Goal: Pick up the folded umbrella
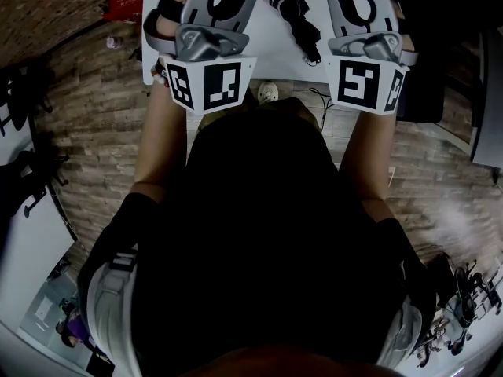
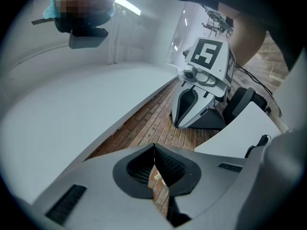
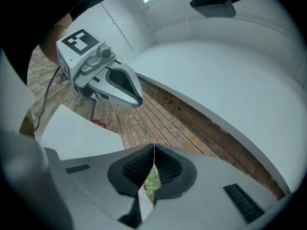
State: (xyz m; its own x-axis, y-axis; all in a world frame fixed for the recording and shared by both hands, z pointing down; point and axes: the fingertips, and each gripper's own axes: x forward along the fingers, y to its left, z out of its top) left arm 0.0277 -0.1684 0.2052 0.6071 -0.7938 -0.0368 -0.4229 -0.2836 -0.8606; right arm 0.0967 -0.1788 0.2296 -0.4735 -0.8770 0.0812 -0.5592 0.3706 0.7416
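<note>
While flat on table (image 1: 263, 53), umbrella (image 1: 297, 18) slants, near end rightward.

The umbrella (image 1: 297, 18) is black and folded, its fabric loosely bunched. It lies flat on the white worktop (image 1: 271, 49), slanted, with the bulkier end farther away and the narrower end pointing toward the worktop's near edge. Nothing touches it.
</note>
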